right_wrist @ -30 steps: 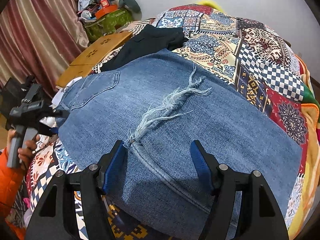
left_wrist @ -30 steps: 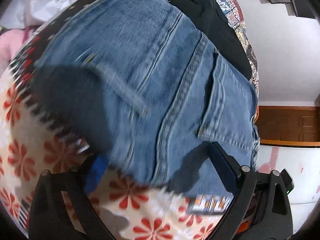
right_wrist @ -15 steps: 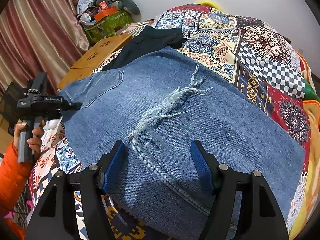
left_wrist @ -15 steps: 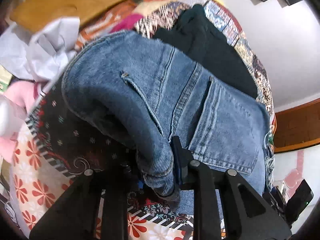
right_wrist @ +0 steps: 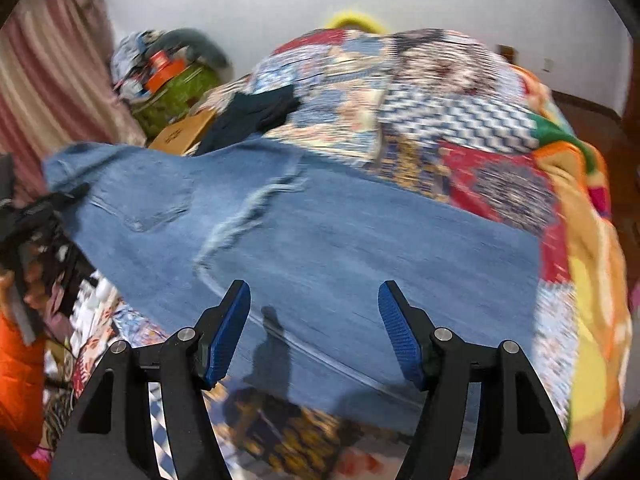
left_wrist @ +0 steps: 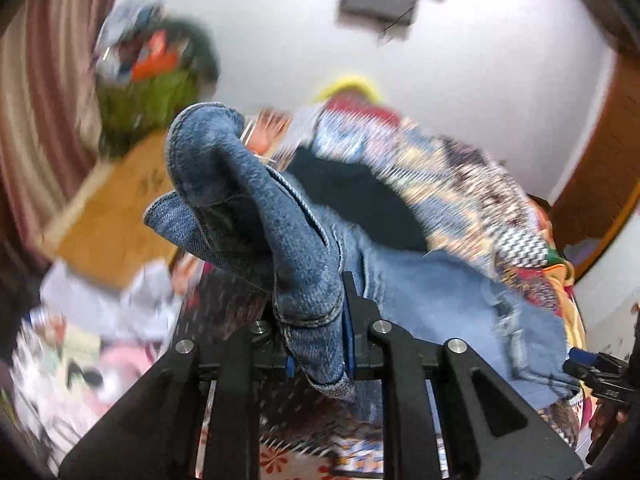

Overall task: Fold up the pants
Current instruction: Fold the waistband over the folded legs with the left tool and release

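Note:
Blue jeans [right_wrist: 320,232] with a frayed rip lie folded lengthwise on a patchwork quilt [right_wrist: 460,92]. My left gripper [left_wrist: 316,344] is shut on the waistband end of the jeans [left_wrist: 256,216] and holds it lifted off the bed, the denim bunched up in front of the camera. It shows at the left edge of the right wrist view [right_wrist: 48,204]. My right gripper [right_wrist: 314,336] is open and empty, hovering just above the near edge of the jeans. Both views are motion-blurred.
A black garment [right_wrist: 248,116] lies on the quilt beyond the jeans. A wooden board [left_wrist: 108,208], a green bag with clutter [right_wrist: 172,92] and a striped curtain [left_wrist: 36,92] stand to the left. White and pink items [left_wrist: 100,320] lie by the bed's edge.
My left gripper closed on the waistband and has lifted it up off the bed. My right gripper has drawn back slightly toward the jeans' near edge, still open.

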`<action>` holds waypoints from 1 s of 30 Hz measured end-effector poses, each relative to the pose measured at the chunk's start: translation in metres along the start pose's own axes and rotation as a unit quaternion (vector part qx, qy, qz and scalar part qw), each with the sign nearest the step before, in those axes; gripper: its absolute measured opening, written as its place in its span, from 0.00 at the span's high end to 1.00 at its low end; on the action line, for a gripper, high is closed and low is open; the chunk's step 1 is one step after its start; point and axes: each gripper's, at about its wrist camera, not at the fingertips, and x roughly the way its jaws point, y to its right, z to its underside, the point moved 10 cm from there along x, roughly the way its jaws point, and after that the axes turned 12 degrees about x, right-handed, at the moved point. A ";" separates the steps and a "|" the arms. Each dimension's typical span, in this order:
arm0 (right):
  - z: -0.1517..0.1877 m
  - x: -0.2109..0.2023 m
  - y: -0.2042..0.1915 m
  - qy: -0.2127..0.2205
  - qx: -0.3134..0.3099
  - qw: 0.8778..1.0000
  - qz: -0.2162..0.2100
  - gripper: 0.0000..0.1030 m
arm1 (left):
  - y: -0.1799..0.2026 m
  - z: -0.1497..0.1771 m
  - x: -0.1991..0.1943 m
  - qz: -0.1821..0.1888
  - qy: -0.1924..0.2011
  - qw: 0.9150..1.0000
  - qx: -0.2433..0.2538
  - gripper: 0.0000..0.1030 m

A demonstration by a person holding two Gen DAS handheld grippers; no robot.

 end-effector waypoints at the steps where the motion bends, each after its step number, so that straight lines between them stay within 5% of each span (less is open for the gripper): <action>1: 0.002 -0.004 0.008 0.002 0.009 1.000 0.005 0.39 | 0.011 -0.012 -0.006 -0.003 0.011 1.000 0.016 0.83; 7: 0.027 -0.010 0.060 -0.004 0.047 0.998 0.045 0.39 | 0.088 -0.068 -0.033 0.016 0.067 0.995 0.078 0.85; 17: 0.039 -0.005 0.068 0.001 0.060 0.998 0.002 0.36 | 0.246 -0.100 -0.041 0.133 0.086 0.972 0.173 0.86; 21: 0.041 -0.006 0.068 0.005 0.059 0.998 -0.004 0.36 | 0.301 -0.086 -0.020 0.188 0.051 0.962 0.190 0.86; 24: 0.042 -0.008 0.069 0.005 0.060 0.998 -0.005 0.36 | 0.333 -0.058 0.009 0.230 -0.012 0.954 0.194 0.86; 30: 0.049 -0.028 0.074 0.009 0.072 0.997 -0.016 0.38 | 0.382 0.019 0.051 0.276 -0.120 0.925 0.232 0.85</action>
